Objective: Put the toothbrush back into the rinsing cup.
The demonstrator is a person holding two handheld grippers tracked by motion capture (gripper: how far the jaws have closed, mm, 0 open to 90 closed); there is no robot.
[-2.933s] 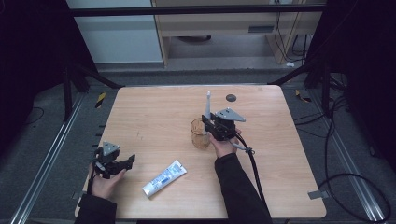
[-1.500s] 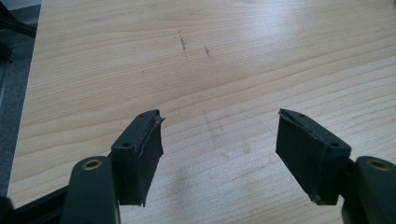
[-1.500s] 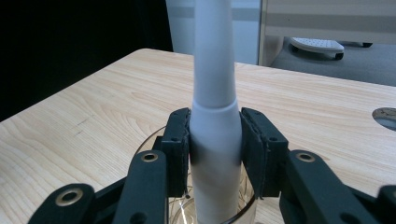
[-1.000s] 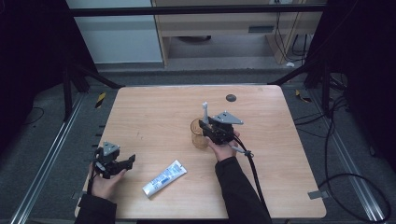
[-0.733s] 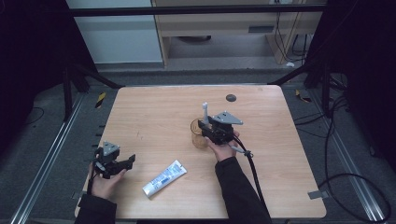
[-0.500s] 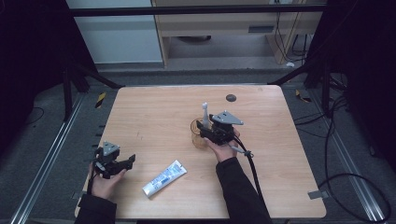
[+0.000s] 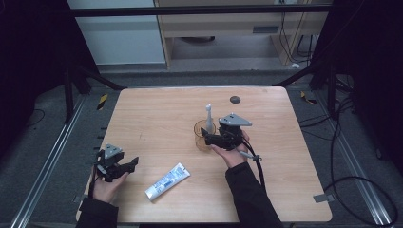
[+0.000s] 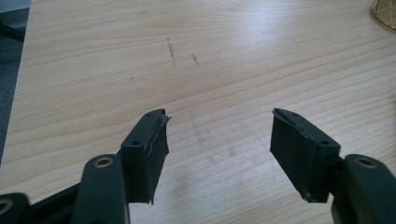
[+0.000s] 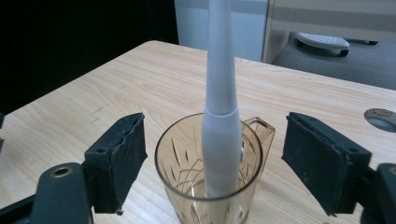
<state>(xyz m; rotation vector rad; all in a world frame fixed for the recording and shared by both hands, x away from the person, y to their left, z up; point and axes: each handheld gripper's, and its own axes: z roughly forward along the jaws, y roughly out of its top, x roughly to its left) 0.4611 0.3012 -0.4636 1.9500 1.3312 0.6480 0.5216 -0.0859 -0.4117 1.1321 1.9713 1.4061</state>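
Broadly, the light wooden table [image 7: 157, 114] carries everything, with the person's forearms coming in from its near edge. Next in size, the right gripper [image 9: 212, 163] stands with its jaws spread wide on either side of an amber cut-glass mug [image 9: 210, 186] near the table's middle, touching nothing. The left gripper [image 8: 217, 140] rests low by the near left corner, jaws likewise parted over bare wood. A white and blue toothpaste tube [image 7: 167, 181] lies flat between the two hands, near the front edge. Smaller again, a white slim-handled toothbrush [image 9: 220, 102] stands upright inside the mug, leaning against its near rim, free of either gripper. A small dark round disc [image 7: 235, 99] sits toward the far edge.

Judging by this, the brush is already placed in the mug and let go — the drop-off step looks complete. The next move probably calls for drawing the right gripper straight back without knocking the mug, then turning to the tube — which lies flat, so a low grip across its width.
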